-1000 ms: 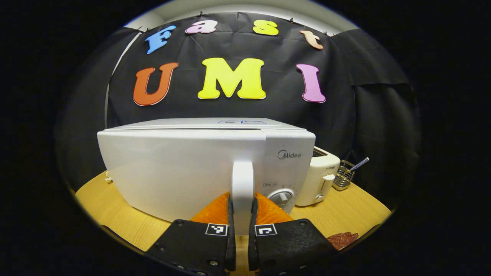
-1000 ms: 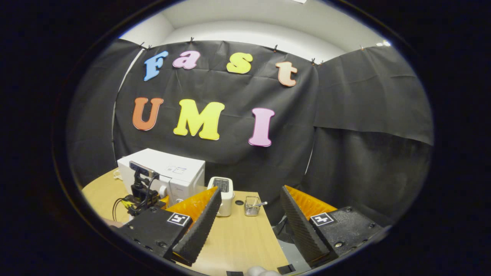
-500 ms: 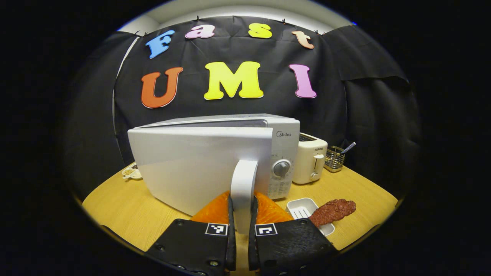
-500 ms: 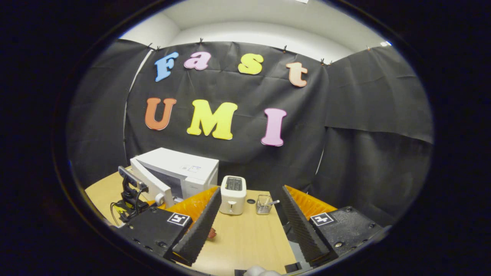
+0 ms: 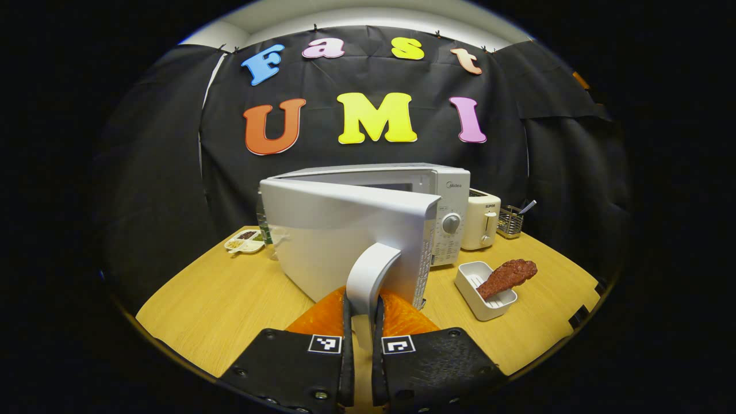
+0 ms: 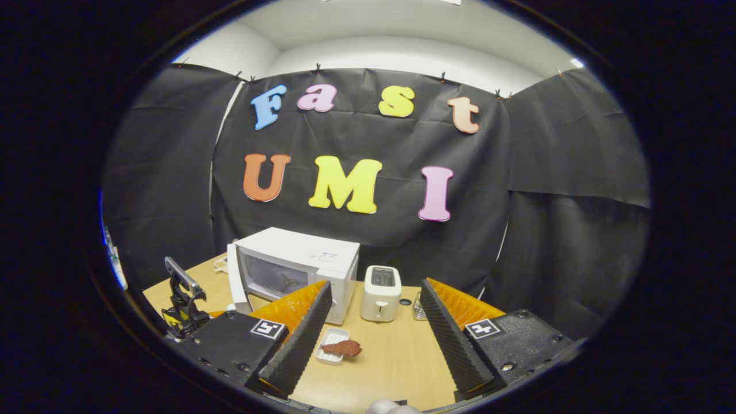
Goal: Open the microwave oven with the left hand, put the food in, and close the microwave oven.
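The white microwave [image 5: 443, 195] [image 6: 328, 264] stands at the back of the wooden table [image 5: 218, 293], its door [image 5: 339, 236] swung partly open toward me. My left gripper [image 5: 361, 339] is shut on the door's white handle [image 5: 368, 276]. The open cavity [image 6: 273, 276] faces the right gripper view. A reddish-brown piece of food [image 5: 506, 276] [image 6: 342, 347] lies across a small white tray [image 5: 480, 287] [image 6: 330, 352] in front of the microwave's right side. My right gripper [image 6: 374, 339] hangs open above the table's near edge, nothing between its fingers. The left gripper's body [image 6: 181, 299] appears at the left.
A cream toaster [image 5: 482, 218] [image 6: 379, 293] stands right of the microwave, with a small wire basket [image 5: 510, 221] beyond it. A white divided dish [image 5: 244, 241] with bits of food sits at the back left. Bare wood [image 6: 397, 356] lies in front of the toaster.
My left gripper has pulled the handle back and leftward, swinging the door from shut to partly open. The tray and food have come into both views. The right gripper stays open, turning left.
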Demonstrator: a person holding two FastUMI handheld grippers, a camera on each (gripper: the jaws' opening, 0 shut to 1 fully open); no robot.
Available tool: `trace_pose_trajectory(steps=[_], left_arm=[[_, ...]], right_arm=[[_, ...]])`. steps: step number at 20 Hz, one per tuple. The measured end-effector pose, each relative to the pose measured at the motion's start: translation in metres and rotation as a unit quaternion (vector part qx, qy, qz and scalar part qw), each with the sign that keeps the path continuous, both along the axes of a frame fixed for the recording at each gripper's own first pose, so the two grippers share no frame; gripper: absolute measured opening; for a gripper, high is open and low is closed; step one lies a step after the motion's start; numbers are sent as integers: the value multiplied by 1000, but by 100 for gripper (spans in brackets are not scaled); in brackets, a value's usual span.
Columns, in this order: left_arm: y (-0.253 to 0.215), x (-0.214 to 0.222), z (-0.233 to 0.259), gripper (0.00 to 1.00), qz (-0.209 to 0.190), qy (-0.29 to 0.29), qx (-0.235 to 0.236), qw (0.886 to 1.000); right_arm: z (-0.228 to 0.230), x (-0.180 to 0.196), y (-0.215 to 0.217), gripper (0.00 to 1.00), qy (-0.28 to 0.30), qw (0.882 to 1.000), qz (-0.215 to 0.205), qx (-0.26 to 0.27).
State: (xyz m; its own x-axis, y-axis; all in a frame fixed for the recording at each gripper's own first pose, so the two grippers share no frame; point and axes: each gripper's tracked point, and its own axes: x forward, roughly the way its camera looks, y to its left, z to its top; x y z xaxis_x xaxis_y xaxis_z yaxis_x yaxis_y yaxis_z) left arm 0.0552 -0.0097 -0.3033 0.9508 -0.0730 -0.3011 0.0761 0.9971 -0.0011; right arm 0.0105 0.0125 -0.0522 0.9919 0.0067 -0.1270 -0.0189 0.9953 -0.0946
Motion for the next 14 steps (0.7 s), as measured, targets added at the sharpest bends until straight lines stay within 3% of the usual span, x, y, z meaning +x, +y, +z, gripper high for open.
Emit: trace_pose_trajectory(steps=[14], left_arm=[[98,-37,-6,10,23,14,5,1000]], right_arm=[[-2,-20,73,99,7,998,62,14]])
